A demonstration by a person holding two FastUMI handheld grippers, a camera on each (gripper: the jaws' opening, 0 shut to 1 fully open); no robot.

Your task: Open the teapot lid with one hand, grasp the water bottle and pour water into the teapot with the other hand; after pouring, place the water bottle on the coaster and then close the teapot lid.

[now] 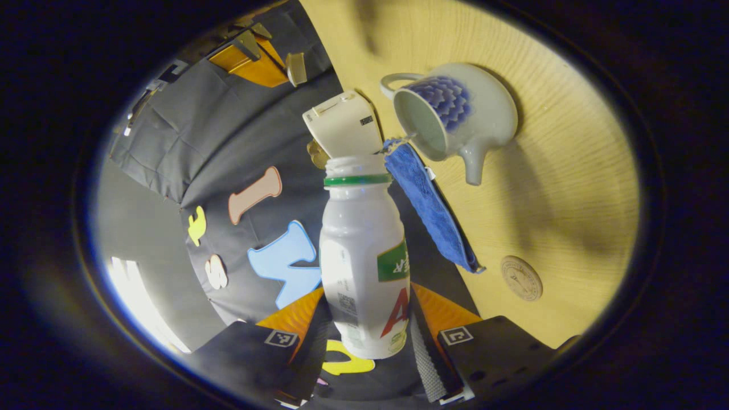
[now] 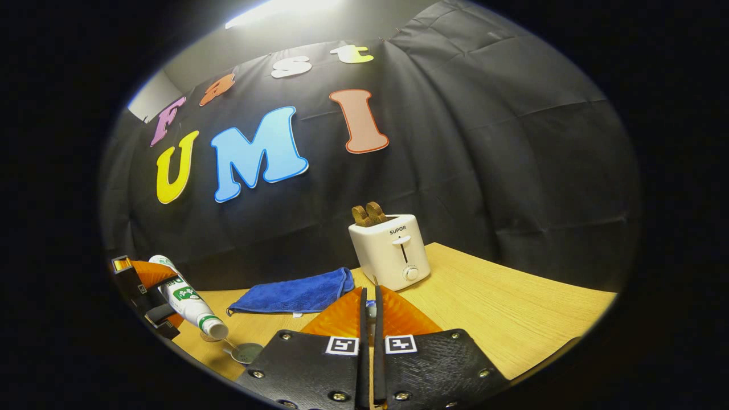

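The left gripper carried black textured plates at five and seven o'clock, each bearing a square white-bordered marker tag, with orange ribbed wedges behind them. The right gripper showed the same black plates at six o'clock, silver screws along their edges, paired marker tags, and orange fluted wedges above.

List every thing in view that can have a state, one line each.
White plastic water bottle: uncapped, tilted, pouring.
White ceramic teapot with blue flower: lid off, mouth open.
Round wooden coaster: bare.
Blue cloth: lying flat.
White toaster: toast up.
Left gripper: shut on bottle.
Right gripper: nearly shut on something small.
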